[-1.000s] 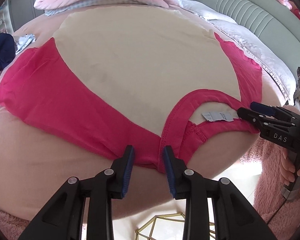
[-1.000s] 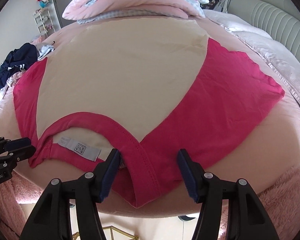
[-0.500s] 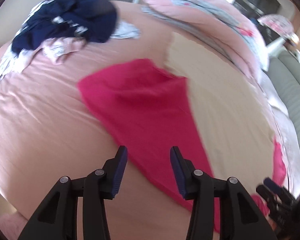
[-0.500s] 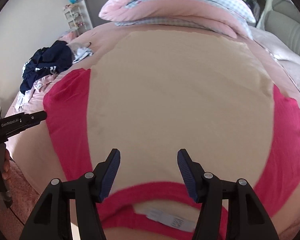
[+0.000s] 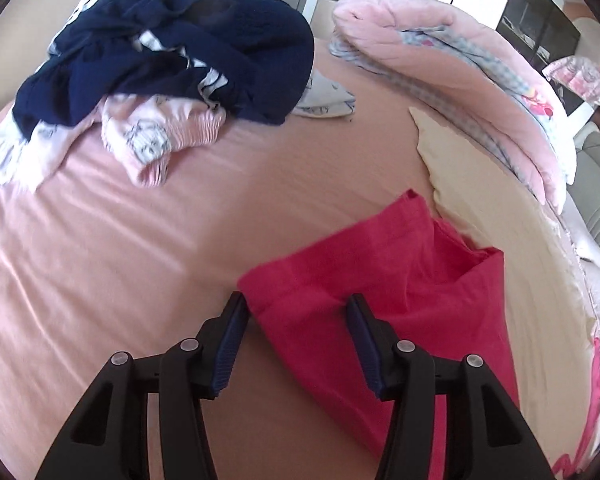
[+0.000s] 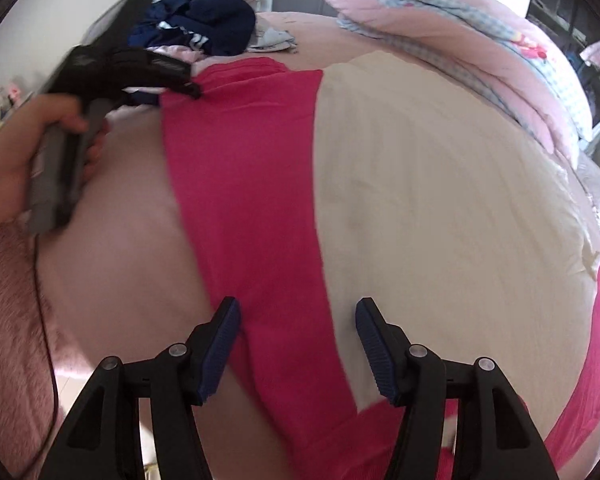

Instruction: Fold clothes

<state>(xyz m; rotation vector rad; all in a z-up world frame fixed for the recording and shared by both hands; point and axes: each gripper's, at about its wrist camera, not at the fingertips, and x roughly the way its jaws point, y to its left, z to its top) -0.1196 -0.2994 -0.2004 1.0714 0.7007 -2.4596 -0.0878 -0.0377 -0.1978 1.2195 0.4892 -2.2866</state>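
Left wrist view: left gripper (image 5: pixel 294 312) has just been opening; jaws apart, blue pads astride the pink sleeve's (image 5: pixel 364 280) cuff edge, lower centre, not pressing it. Navy clothes pile (image 5: pixel 172 44) lies upper left on the bed (image 5: pixel 100 248); folded quilt (image 5: pixel 460 56) upper right.

Right wrist view: right gripper (image 6: pixel 298 344) jaws apart over the shirt (image 6: pixel 420 168), nothing clamped. Cream body fills centre-right, pink sleeve runs down centre. Hand (image 6: pixel 24 140) at left.
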